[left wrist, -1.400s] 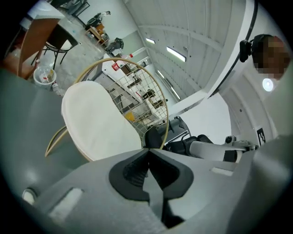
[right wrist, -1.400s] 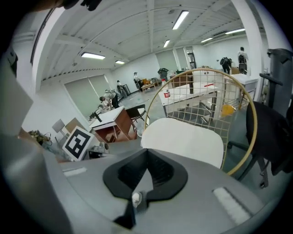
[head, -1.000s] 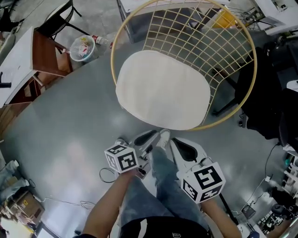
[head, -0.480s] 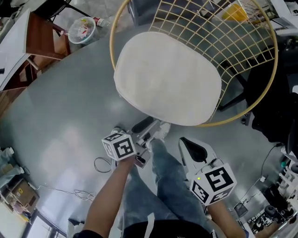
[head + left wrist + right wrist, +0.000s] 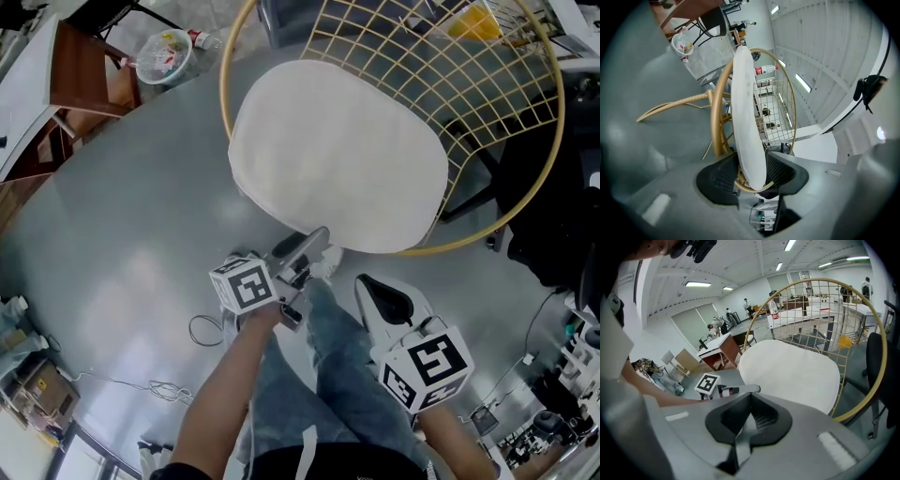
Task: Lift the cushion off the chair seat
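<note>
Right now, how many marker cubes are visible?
2. One cube rides the left gripper at the cushion's front edge; the other rides the right gripper, lower right.

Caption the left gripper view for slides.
Left tongs, just opened, straddle the edge of the white cushion on the gold wire chair.

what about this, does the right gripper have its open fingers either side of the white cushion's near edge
No, the left gripper does: its fingers have just been opening and stand either side of the white cushion at its near edge, as the left gripper view shows. The right gripper is shut and empty.
</note>
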The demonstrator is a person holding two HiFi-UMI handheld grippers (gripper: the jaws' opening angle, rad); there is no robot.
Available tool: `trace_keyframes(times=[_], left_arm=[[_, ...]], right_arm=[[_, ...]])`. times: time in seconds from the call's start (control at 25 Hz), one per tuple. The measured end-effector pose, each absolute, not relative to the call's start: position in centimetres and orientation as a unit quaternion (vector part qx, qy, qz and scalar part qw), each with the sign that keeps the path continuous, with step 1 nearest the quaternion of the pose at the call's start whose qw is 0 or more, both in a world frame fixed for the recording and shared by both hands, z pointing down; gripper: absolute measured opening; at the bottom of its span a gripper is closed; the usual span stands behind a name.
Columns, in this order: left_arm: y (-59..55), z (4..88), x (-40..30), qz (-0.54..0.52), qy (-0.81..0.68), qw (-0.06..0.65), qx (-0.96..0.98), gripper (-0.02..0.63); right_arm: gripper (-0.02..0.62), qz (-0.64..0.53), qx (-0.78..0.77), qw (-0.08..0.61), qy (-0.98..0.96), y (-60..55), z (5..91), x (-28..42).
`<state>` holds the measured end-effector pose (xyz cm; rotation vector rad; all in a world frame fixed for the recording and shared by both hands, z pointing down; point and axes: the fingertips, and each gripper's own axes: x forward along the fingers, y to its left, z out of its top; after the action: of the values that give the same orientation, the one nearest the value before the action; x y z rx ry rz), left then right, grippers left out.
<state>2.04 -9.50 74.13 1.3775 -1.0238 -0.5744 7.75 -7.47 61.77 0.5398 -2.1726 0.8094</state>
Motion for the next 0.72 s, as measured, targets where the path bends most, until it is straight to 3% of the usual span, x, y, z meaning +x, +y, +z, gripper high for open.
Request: trace_keyframes(times=[0.08,0.16,0.2,0.72], left_arm=[[-10.1,74.6,1.9,-0.249,-0.449,0.621,0.591,0.187],[-10.4,75.2,1.8,-0.230,-0.459,0.626,0.587,0.084],[-10.4,75.4,1.9,-0.216,-0.464,0.629,0.585,0.067],[-11.9,67.8,2.2,-0.215,-0.424,0.631,0.613,0.048]], right_arm=[[-0.002,0.316,0.215,0.374,-0.845,-7.4,61.7,7.9],[-0.002,0.314,0.220,0.375,-0.844,-7.4,61.6,8.1],[-0.002,0.314,0.222,0.375,-0.843,-7.4,61.5,8.3],[-0.002,0.329,0.291,0.326,-0.837,-9.2,58.2,8.5]])
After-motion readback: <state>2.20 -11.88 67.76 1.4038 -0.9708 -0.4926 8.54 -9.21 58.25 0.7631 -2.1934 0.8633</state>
